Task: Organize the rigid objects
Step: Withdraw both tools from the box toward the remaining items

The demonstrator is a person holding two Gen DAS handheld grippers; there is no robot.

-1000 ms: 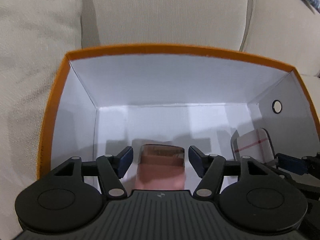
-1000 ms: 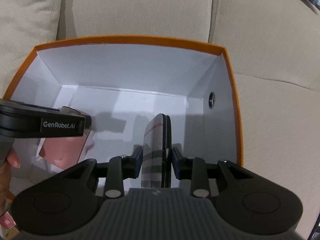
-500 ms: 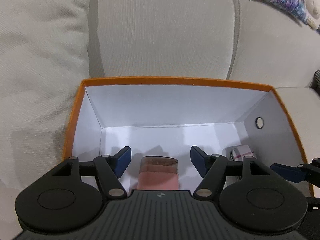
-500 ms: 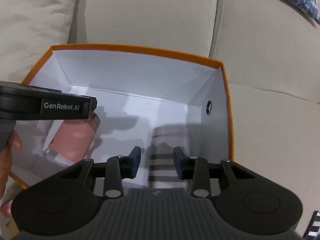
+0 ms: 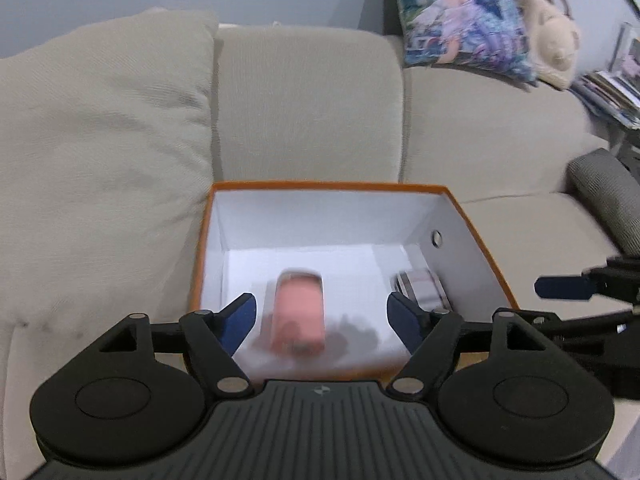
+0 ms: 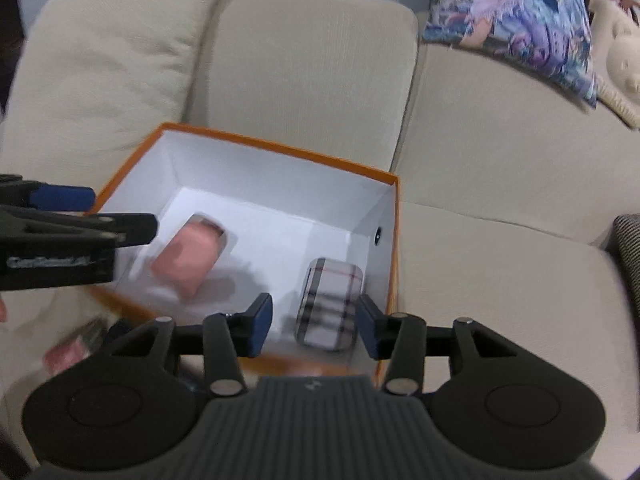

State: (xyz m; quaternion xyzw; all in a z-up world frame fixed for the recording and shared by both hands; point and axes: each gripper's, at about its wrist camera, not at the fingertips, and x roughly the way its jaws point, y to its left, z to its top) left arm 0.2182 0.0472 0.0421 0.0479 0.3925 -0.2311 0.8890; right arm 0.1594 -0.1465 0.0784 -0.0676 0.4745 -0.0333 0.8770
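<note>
An orange box with a white inside sits on the beige sofa. A pink case lies on its floor at the left. A plaid case lies flat at the right, by the wall with the round hole. My left gripper hangs above the box over the pink case, jaws opening, nothing between the pads. My right gripper hovers above the plaid case, jaws opening, pads clear of it. The left gripper's body crosses the right wrist view at the left.
Beige back cushions rise behind the box. A flowered pillow and a cream bag rest at the back right, with stacked books beyond. A grey knitted cushion sits on the right seat. A pink item lies blurred outside the box's near left corner.
The right gripper let go of the plaid case, which now lies flat on the box floor. Both grippers rose up and back out of the box and widened; the pink case stays in place.
</note>
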